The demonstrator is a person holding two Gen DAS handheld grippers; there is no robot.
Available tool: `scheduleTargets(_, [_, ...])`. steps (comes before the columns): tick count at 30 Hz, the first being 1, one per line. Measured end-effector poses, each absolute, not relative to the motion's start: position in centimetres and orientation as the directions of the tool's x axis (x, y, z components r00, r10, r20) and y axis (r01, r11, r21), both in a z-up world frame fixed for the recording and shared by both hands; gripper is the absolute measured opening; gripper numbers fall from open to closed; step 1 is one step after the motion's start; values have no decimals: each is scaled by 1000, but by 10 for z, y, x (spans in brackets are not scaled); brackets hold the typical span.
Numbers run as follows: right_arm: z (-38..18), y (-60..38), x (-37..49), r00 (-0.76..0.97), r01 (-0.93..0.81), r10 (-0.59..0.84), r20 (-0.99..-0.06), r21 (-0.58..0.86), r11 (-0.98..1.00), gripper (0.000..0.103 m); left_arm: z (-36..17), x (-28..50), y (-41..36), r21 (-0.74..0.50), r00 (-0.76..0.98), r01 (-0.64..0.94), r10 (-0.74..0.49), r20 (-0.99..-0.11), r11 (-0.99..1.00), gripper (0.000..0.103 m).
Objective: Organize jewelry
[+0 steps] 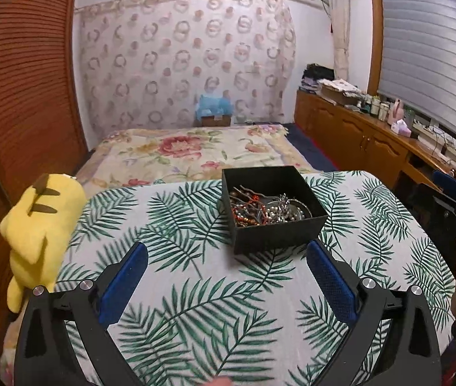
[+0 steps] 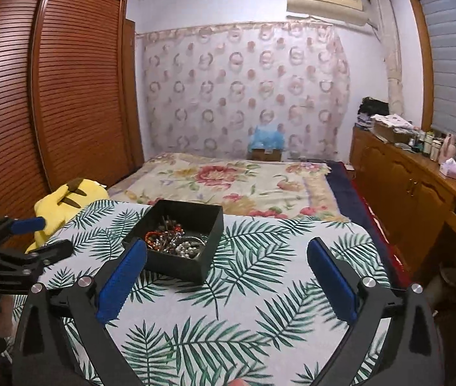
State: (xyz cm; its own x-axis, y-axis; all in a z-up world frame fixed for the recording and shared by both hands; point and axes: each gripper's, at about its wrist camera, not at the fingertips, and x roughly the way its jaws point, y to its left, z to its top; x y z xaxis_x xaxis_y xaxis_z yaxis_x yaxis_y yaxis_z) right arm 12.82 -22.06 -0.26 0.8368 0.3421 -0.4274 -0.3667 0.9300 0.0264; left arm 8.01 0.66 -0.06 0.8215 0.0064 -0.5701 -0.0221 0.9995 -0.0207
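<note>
Nearest, left wrist view: left gripper (image 1: 226, 254), black frame w/ blue ribbed pads, jaws spread wide, nothing btwn them, hovering over the white tablecloth w/ green palm-leaf print (image 1: 176, 305). Right gripper (image 2: 226, 254) same build, also spread wide and empty, above the cloth.

Just beyond the left gripper's tips, at 12 to 1 o'clock, sits the black square open-top box (image 1: 279, 239); from the right gripper it lies at abt 11 o'clock, partly behind its left pad. Inside: tangled jewelry pile (image 1: 265, 207) – orange-red beads, pearl-like strands, silvery pieces, some dark hairpin-like bits. Can't tell individual items apart.

At 9 o'clock of the table edge, a yellow plush toy (image 1: 40, 225). Farther out at 12, a bed w/ floral cover (image 1: 196, 151); wooden cabinets (image 1: 356, 132) at 2 o'clock.

Judgement: no loose jewelry visible on the cloth, all seems to be in the box, both tools empty and clear of it – looks like the end of the putting-away step, or a pause btwn steps. If more sorting is wanted, next move needs one gripper steadying the box wall while the other picks a single strand w/o dragging the tangle.
</note>
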Motion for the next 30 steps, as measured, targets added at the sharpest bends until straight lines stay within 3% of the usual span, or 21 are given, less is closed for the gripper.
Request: scheduleTargets(30, [-11,-223,99,845,-365,358,-398,60,929,100,8,55,8,-13,847,-35,23,-531,999,95])
